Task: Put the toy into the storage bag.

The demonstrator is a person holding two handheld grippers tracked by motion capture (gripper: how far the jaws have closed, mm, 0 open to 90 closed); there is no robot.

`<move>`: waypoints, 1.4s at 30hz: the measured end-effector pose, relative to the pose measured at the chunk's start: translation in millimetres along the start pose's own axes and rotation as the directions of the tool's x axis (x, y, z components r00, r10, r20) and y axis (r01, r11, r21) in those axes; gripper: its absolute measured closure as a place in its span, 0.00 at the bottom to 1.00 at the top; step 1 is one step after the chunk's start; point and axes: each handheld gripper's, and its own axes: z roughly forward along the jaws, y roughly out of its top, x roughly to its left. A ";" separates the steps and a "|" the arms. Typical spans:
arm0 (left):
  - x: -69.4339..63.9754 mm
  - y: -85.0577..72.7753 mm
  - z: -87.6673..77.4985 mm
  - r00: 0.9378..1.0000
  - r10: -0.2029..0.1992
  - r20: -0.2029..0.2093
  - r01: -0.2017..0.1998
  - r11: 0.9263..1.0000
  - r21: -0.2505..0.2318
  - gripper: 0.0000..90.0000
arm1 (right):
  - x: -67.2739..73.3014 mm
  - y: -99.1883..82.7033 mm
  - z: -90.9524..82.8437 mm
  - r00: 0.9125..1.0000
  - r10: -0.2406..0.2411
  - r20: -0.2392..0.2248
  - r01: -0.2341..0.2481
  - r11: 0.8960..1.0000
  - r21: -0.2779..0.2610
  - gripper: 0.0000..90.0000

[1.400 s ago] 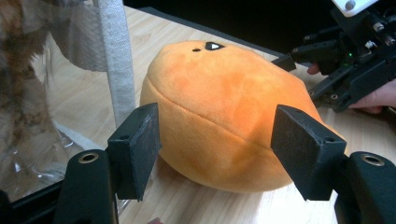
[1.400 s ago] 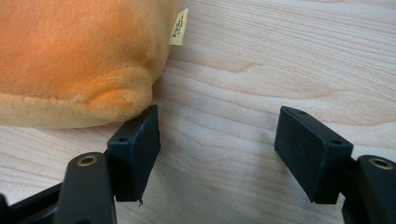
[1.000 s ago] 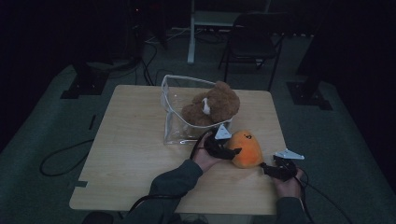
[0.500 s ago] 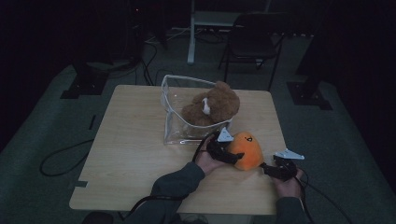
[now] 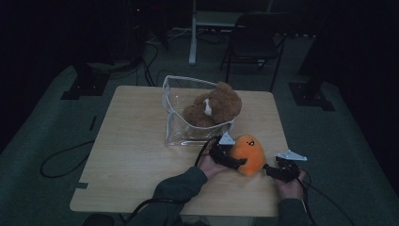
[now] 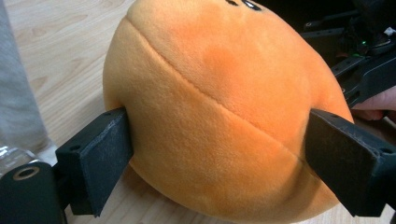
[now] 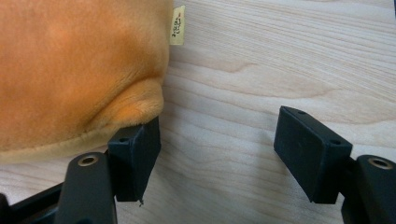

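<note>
An orange plush ball [image 5: 249, 153] with a small face rests on the wooden table [image 5: 127, 141] near its front right. My left gripper [image 5: 235, 162] reaches it from the left. In the left gripper view the plush [image 6: 219, 84] bulges between the jaws of the left gripper [image 6: 219, 163]. The jaws have just been opening, and the pads [image 6: 100, 161] only touch its sides. My right gripper [image 5: 270, 170] lies just right of the plush. In the right gripper view the right gripper [image 7: 219, 154] stands open over bare wood, its left pad beside the plush's edge [image 7: 70, 60].
A brown teddy bear [image 5: 214, 106] sits in a clear plastic container [image 5: 174, 127] just behind the plush. A cloth label [image 7: 177, 25] hangs from the plush. A dark chair [image 5: 254, 42] stands beyond the table. Cables trail over the table's front edge.
My left gripper and the orange plush have sunk a little toward the table. The right gripper has kept still.
</note>
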 end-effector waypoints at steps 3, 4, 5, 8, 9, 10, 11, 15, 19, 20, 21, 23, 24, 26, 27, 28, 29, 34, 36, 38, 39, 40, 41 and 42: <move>1.1 0.1 0.0 1.000 -0.010 0.012 0.010 1.000 0.006 0.11 | -0.1 0.0 0.0 1.000 0.000 0.000 0.000 1.000 0.000 0.34; 1.7 0.2 -0.6 1.000 -0.014 0.016 0.014 1.000 0.010 0.13 | -0.1 0.0 0.0 1.000 0.000 0.000 0.000 1.000 0.000 0.34; 2.1 0.2 -0.9 1.000 -0.018 0.018 0.018 1.000 0.011 0.15 | -0.1 0.0 0.1 1.000 0.000 0.000 0.000 1.000 0.000 0.34; 2.3 0.4 -1.8 0.999 -0.031 0.021 0.030 0.999 0.018 0.19 | -0.1 0.0 0.1 1.000 0.000 0.000 0.000 1.000 0.000 0.34; 2.3 0.5 -2.3 0.999 -0.031 0.021 0.030 0.999 0.020 0.21 | -0.1 0.0 0.1 1.000 0.000 0.000 0.000 1.000 0.000 0.34; 2.2 0.7 -2.7 0.999 -0.031 0.021 0.031 0.999 0.021 0.23 | -0.1 0.0 0.1 1.000 0.000 0.000 0.000 1.000 0.000 0.34; 2.2 0.9 -3.1 0.999 -0.029 0.021 0.028 0.999 0.022 0.25 | -0.1 0.0 0.1 1.000 0.000 0.000 0.000 1.000 0.000 0.34; 2.0 1.7 -5.0 1.000 -0.017 0.024 0.016 1.000 0.027 0.34 | -0.1 0.0 0.1 1.000 0.000 0.000 0.000 1.000 0.000 0.34; 1.9 2.2 -7.0 1.000 -0.002 0.026 0.001 1.000 0.022 0.45 | -0.1 0.0 0.1 1.000 0.000 0.000 0.000 1.000 0.000 0.34; 2.0 2.0 -7.6 1.000 0.003 0.027 -0.003 1.000 0.020 0.47 | -0.1 0.0 0.1 1.000 0.000 0.000 0.000 1.000 0.000 0.34; 1.8 1.8 -8.2 1.000 0.004 0.025 -0.005 1.000 0.016 0.49 | -0.1 0.0 0.0 1.000 0.000 0.000 0.000 1.000 0.000 0.34; 1.9 1.8 -9.4 1.000 0.005 0.025 -0.005 1.000 0.006 0.53 | 0.0 0.0 0.0 1.000 0.000 0.000 0.000 1.000 0.000 0.34; 1.9 1.9 -9.6 1.000 0.004 0.026 -0.004 1.000 0.003 0.55 | -0.1 0.0 0.0 1.000 -0.001 0.000 0.001 1.000 0.000 0.34; 1.9 2.6 -10.3 1.000 0.003 0.026 -0.003 1.000 -0.003 0.57 | -0.1 -0.1 -0.1 1.000 -0.002 -0.001 0.002 1.000 0.000 0.34; 1.8 3.1 -10.8 1.000 0.002 0.027 -0.002 1.000 -0.003 0.58 | 0.0 -0.1 -0.1 1.000 -0.002 -0.001 0.002 1.000 0.000 0.34; 1.8 3.1 -10.8 1.000 0.002 0.027 -0.002 1.000 -0.003 0.59 | 0.0 -0.1 -0.1 1.000 -0.002 -0.001 0.002 1.000 0.000 0.34; 1.2 4.0 -11.7 1.000 0.011 0.029 -0.011 1.000 -0.005 0.59 | -0.1 -0.2 -0.1 1.000 -0.003 -0.002 0.003 1.000 -0.001 0.34; 0.1 5.3 -13.4 0.999 0.015 0.031 -0.014 1.000 -0.013 0.63 | -0.1 -0.4 -0.4 1.000 -0.005 -0.004 0.005 1.000 -0.001 0.34; -0.8 7.1 -14.7 0.999 0.015 0.037 -0.015 1.000 -0.017 0.63 | -0.1 -0.4 -0.4 1.000 -0.006 -0.005 0.006 1.000 -0.001 0.34; -0.7 8.0 -15.9 0.999 0.016 0.038 -0.015 1.000 -0.019 0.64 | 0.0 -0.5 -0.5 1.000 -0.007 -0.005 0.007 1.000 -0.001 0.34; -0.6 8.3 -16.6 0.999 0.017 0.038 -0.016 1.000 -0.020 0.64 | 0.0 -0.5 -0.5 1.000 -0.008 -0.006 0.008 1.000 0.000 0.34; -0.6 8.7 -17.4 0.999 0.017 0.040 -0.016 1.000 -0.022 0.64 | 0.1 -0.5 -0.5 1.000 -0.009 -0.007 0.009 1.000 0.000 0.34; -0.6 9.1 -18.7 0.999 0.019 0.039 -0.018 1.000 -0.023 0.64 | 0.1 -0.5 -0.5 1.000 -0.011 -0.007 0.011 1.000 0.000 0.34; -0.6 9.2 -19.3 0.999 0.019 0.039 -0.018 1.000 -0.025 0.64 | 0.2 -0.5 -0.5 1.000 -0.012 -0.008 0.012 1.000 0.000 0.34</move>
